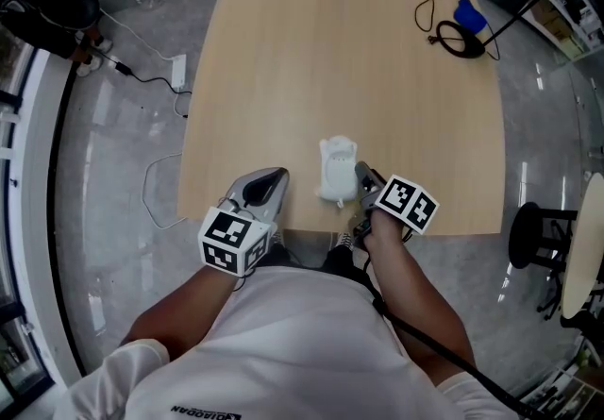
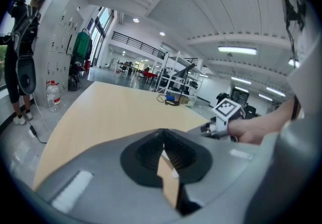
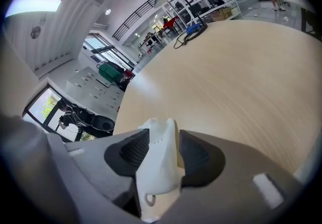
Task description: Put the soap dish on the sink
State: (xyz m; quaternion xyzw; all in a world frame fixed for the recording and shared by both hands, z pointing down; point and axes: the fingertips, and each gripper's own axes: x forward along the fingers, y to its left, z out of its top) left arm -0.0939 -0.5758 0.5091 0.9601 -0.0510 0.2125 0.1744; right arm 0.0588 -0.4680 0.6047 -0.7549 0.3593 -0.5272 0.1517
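One smooth, white, rounded soap dish (image 1: 336, 169)

You are keeping your left gripper (image 1: 272, 184) low with its jaws closed together. You are tilting your right gripper (image 1: 361, 175) down more steeply, jaws standing apart, the soap dish (image 3: 160, 160) sitting loose between its fingers.

light: bright, overhead strips (image 2: 236, 50) | edges: fisheye-warped | near field: seemingly soft
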